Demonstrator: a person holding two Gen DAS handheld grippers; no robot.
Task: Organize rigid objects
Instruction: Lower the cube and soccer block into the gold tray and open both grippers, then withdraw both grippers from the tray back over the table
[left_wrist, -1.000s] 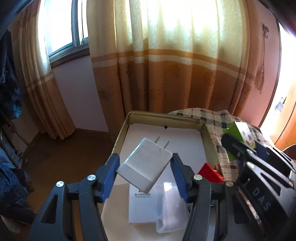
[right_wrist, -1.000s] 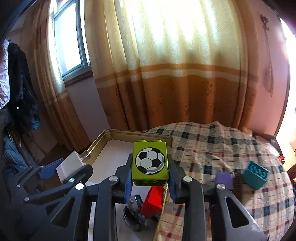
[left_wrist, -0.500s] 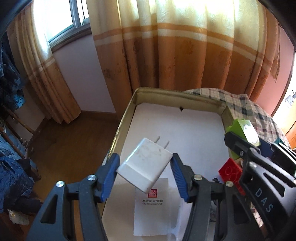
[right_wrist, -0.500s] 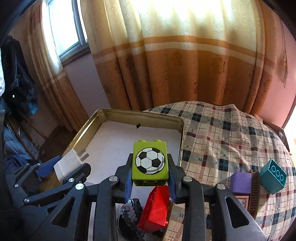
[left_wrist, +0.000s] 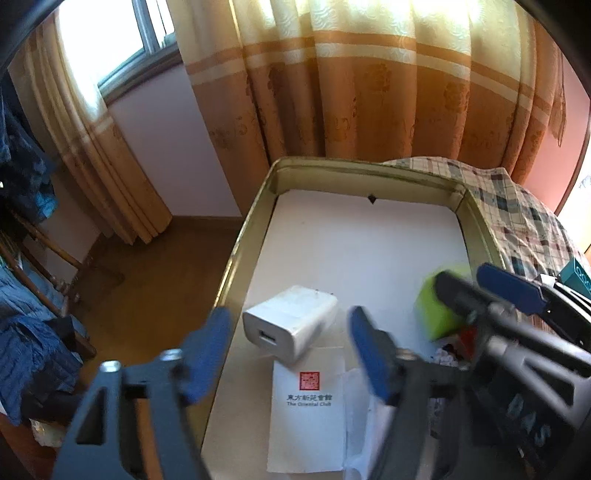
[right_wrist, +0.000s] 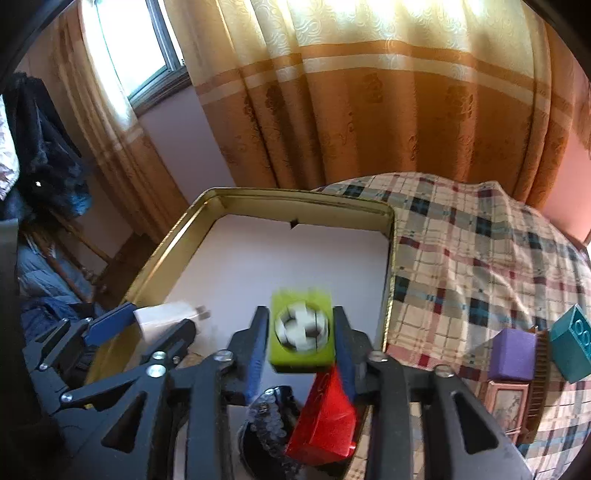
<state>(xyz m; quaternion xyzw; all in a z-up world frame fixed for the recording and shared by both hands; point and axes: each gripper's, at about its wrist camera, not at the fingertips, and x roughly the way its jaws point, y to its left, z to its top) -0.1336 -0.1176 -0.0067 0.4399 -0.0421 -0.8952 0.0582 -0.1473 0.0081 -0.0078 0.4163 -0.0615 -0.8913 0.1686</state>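
Observation:
A white USB charger (left_wrist: 291, 323) lies loose inside the gold tin tray (left_wrist: 240, 254), between the spread jaws of my left gripper (left_wrist: 290, 354), which is open. It also shows in the right wrist view (right_wrist: 166, 317). My right gripper (right_wrist: 301, 332) is open; a lime-green block with a football print (right_wrist: 301, 334) is blurred between its jaws, apart from the pads, over the tray (right_wrist: 388, 236). The block also shows in the left wrist view (left_wrist: 441, 306).
In the tray lie a white card with red stamp (left_wrist: 308, 406), a red block (right_wrist: 325, 417) and a dark round object (right_wrist: 267, 424). On the plaid cloth (right_wrist: 472, 251) to the right are a purple cube (right_wrist: 513, 354), a teal block (right_wrist: 570, 349) and a small frame (right_wrist: 506, 404).
Both grippers opened. The charger dropped from the left jaws into the tray. The green block came loose from the right jaws and is blurred in motion. Both grippers came lower over the tray.

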